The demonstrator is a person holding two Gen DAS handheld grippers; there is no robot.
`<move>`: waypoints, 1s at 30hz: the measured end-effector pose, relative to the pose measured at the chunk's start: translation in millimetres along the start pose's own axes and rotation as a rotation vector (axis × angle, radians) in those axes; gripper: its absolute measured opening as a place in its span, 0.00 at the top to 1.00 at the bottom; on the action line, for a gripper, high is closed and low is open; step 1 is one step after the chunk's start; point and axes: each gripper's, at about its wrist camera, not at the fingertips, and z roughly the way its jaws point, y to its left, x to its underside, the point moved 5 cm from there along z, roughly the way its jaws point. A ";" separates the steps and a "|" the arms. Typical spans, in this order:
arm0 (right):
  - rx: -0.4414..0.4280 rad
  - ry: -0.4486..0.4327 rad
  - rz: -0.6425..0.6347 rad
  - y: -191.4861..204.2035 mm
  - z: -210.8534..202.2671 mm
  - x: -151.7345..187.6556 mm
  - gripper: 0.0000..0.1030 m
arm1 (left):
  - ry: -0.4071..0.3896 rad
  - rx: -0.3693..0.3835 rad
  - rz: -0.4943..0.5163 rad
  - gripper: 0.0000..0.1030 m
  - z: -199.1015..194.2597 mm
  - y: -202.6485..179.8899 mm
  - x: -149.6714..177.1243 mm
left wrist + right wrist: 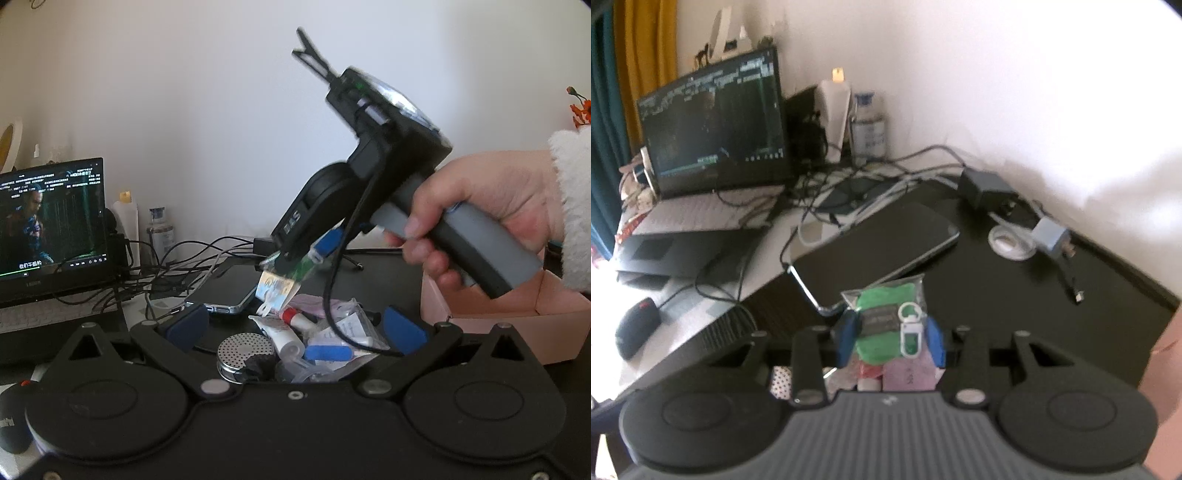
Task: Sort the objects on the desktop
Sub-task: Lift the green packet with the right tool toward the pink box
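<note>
My right gripper (892, 334) is shut on a clear packet with a green item and a white clip (890, 317), held above the desk. In the left wrist view the same gripper (295, 266) hangs over a pile of small objects (314, 343), with the packet (282, 282) between its blue pads. The pile holds a round metal mesh disc (242, 354), a white tube (282, 336), a blue-capped item (327, 352) and plastic bags. My left gripper (295, 328) is open and empty, its blue pads (186, 325) either side of the pile.
A pink cardboard box (517, 317) stands to the right of the pile. A dark tablet (875, 247), tangled cables (849, 184), a laptop (713, 122), a power adapter (986, 184) and a black mouse (637, 326) lie on the desk. Bottles (868, 125) stand by the wall.
</note>
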 end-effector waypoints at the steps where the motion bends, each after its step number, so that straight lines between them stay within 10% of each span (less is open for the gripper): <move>1: 0.005 -0.013 -0.008 0.3 -5.3 -0.9 0.63 | -0.001 0.001 0.000 0.00 -0.2 -0.1 0.2; 16: 0.093 -0.285 -0.042 -19.8 -130.9 4.0 0.63 | -0.005 -0.003 0.030 0.00 -2.9 -3.3 1.7; 30: 0.127 -0.431 0.103 -73.9 -245.5 85.9 0.63 | 0.010 0.007 0.099 0.00 -0.7 -14.4 3.6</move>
